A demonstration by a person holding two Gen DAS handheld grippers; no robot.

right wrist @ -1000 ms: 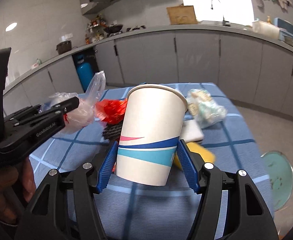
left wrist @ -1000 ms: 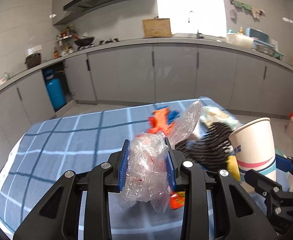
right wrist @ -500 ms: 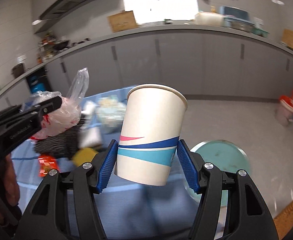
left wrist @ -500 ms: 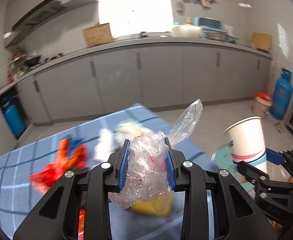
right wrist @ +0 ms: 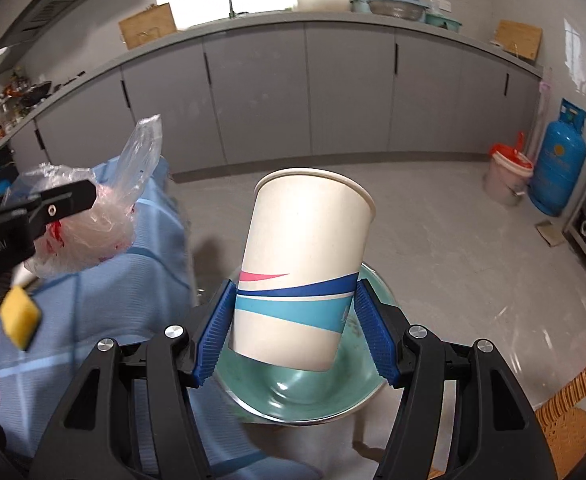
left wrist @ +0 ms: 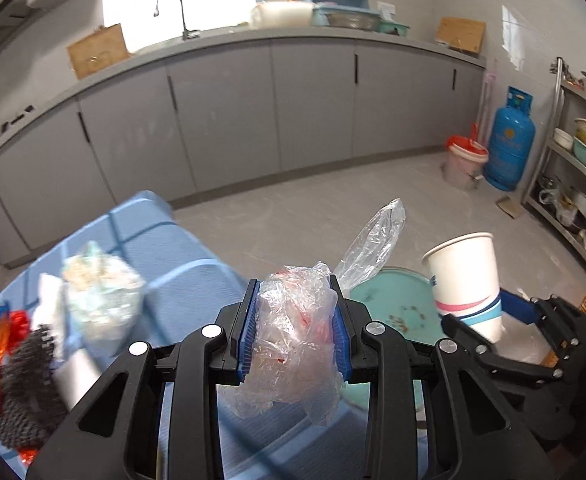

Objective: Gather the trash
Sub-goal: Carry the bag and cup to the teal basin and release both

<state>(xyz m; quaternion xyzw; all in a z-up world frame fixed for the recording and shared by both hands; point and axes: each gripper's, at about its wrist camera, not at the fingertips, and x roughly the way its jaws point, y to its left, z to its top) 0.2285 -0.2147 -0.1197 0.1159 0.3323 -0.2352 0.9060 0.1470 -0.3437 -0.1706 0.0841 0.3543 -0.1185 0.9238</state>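
Your left claw (left wrist: pixel 295 330) is clamped on a crumpled plastic bag (left wrist: pixel 293 336). Your right claw (right wrist: pixel 295 330) grips a paper cup (right wrist: pixel 305 268), tilted, above the green bin (right wrist: pixel 293 396) beside the blue-checked worktop (right wrist: pixel 105 292). Further wrappers (left wrist: pixel 101 300) lie on the worktop.

Open grey floor (right wrist: pixel 433 216) stretches clear to the cabinets (left wrist: pixel 313 104), with a teal bin (right wrist: pixel 305 392) gaping just beside the blue-clothed table's (right wrist: pixel 105 300) edge, while a bucket (left wrist: pixel 463 162), a gas cylinder (left wrist: pixel 509 148) and a shelf rack (left wrist: pixel 573 168) crowd the far right.
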